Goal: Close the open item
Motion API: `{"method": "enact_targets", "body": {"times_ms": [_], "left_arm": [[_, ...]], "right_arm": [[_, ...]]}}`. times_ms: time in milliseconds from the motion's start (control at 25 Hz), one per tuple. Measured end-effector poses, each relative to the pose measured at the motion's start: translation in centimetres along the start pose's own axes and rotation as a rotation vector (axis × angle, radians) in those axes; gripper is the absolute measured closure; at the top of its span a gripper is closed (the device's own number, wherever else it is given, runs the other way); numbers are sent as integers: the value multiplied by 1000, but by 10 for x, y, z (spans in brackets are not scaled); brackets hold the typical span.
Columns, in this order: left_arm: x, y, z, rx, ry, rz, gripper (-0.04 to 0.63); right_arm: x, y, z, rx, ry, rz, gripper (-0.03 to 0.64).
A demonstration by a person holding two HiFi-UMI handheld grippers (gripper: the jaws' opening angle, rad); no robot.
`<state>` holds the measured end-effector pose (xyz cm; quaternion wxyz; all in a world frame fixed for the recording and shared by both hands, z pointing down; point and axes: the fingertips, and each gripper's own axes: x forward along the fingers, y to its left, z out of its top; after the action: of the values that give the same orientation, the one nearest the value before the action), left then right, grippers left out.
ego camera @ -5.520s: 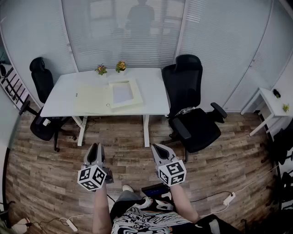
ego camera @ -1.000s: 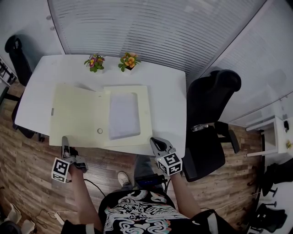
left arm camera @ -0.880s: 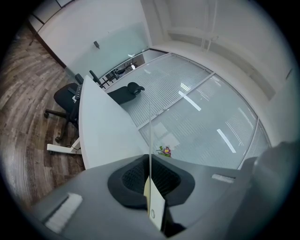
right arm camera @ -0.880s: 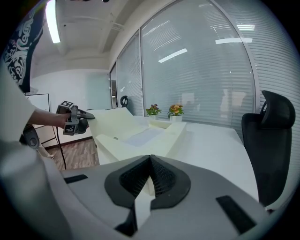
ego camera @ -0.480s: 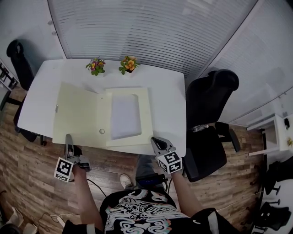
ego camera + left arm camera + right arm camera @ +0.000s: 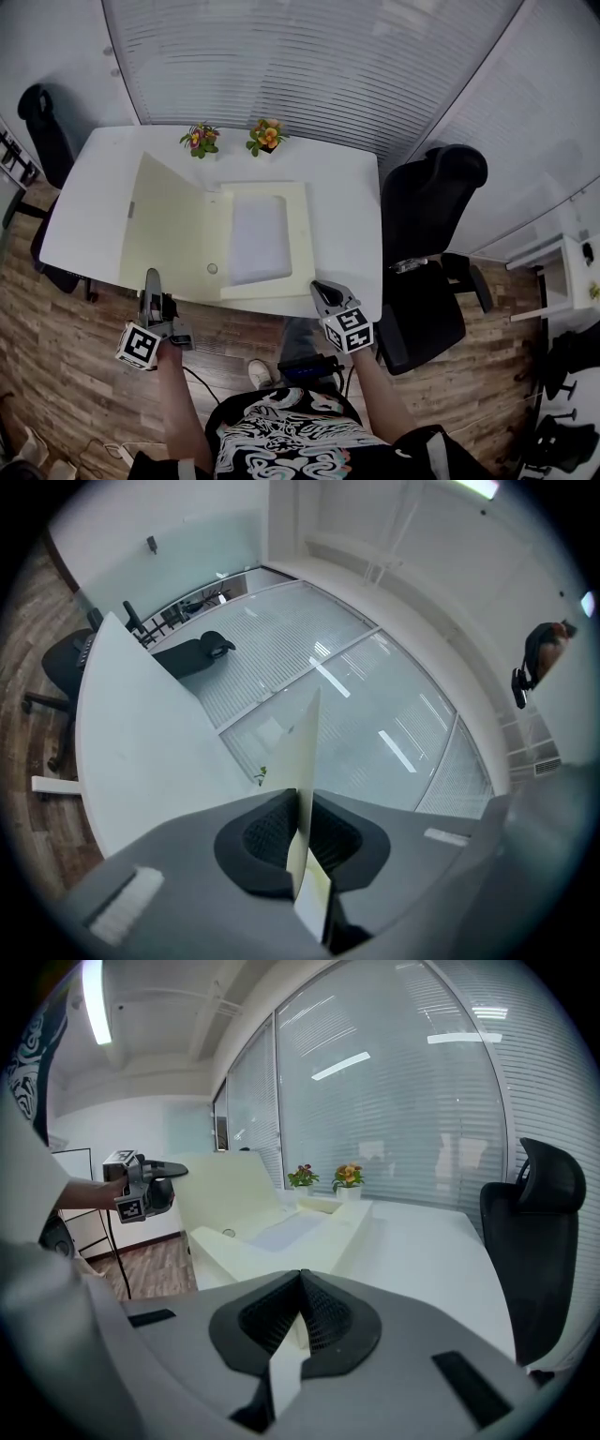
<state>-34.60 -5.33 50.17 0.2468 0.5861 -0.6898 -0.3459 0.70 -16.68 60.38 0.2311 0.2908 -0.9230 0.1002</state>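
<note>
Rising off the white table (image 6: 80, 225) where it lay flat moments ago, the box file's cover (image 6: 169, 220) is pinched at its near edge by the left gripper (image 6: 150, 277); right gripper (image 6: 319, 287) clenched empty; closing looks begun.

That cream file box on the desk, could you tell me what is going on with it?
A person is closing the open cream file box on the white desk. The left gripper is clamped on the near edge of the lid, which is tilted up off the desk, not yet folded over the white sheet inside. The right gripper, shut and empty, is by the box's near right corner.
</note>
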Motion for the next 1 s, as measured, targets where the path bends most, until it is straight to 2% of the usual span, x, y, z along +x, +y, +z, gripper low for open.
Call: {"method": "enact_targets", "body": {"times_ms": [320,760,1000], "left_arm": [[7,-36,-10,36,41,-135,577],[12,-55,-17,41,74,-205,574],[14,-69,-24,39,107,-273,566]], "right_arm": [[-1,0,-1,0,8,-7,614],[1,0,-1,-5,27,2,614],[1,0,0,13,30,9,614]]}}
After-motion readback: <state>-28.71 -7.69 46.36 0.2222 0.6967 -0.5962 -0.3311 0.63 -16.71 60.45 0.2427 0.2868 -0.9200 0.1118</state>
